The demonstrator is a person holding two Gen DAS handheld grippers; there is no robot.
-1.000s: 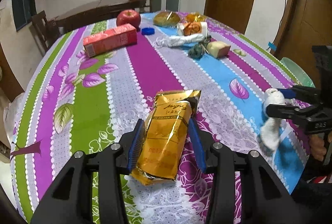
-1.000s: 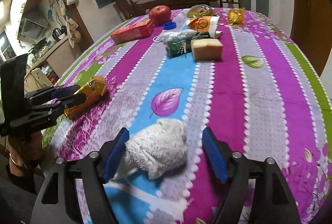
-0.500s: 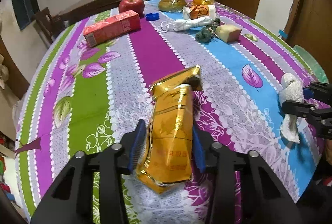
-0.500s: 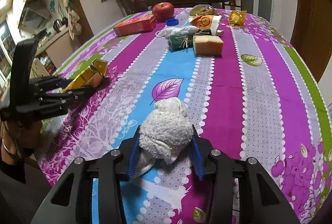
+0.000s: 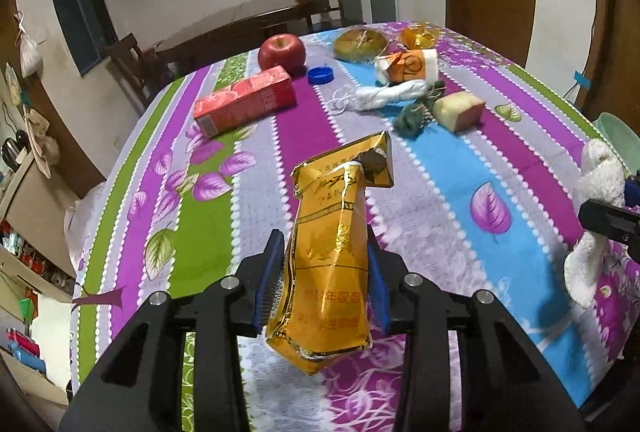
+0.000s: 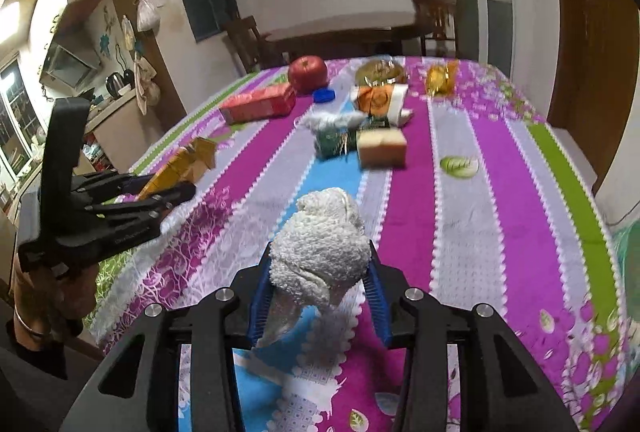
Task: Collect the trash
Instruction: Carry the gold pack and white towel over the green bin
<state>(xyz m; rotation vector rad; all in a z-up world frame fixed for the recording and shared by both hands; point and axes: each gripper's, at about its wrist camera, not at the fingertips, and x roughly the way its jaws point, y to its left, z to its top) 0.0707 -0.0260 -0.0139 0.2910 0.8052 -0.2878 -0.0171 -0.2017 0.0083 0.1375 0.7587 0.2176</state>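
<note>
Striped floral cloth covered the round worktop (image 5: 248, 172), with a dim dining room behind it. My left gripper (image 5: 326, 280) had its fingers closed on the lower half of the gold foil packet (image 5: 332, 244), pads pressed against both long edges; I judged the grip sat low so the torn, folded top stood free and the packet hung clear of the cloth. My right gripper (image 6: 316, 292) had its fingers clamped on the white crumpled towel wad (image 6: 320, 244), squeezed at its waist so the loose tail drooped below without snagging. Both pieces of trash were thus lifted off the worktop, one per hand, near the front edge. Farther back lay the red carton (image 5: 246, 100), apple (image 5: 281, 52), blue cap (image 5: 320, 75), a wrapped bun (image 5: 360, 44), an orange-printed wrapper (image 5: 408, 66) and a pale block (image 5: 458, 110), grouped together and untouched. No bin was visible, so I could not tell where to drop them.
</note>
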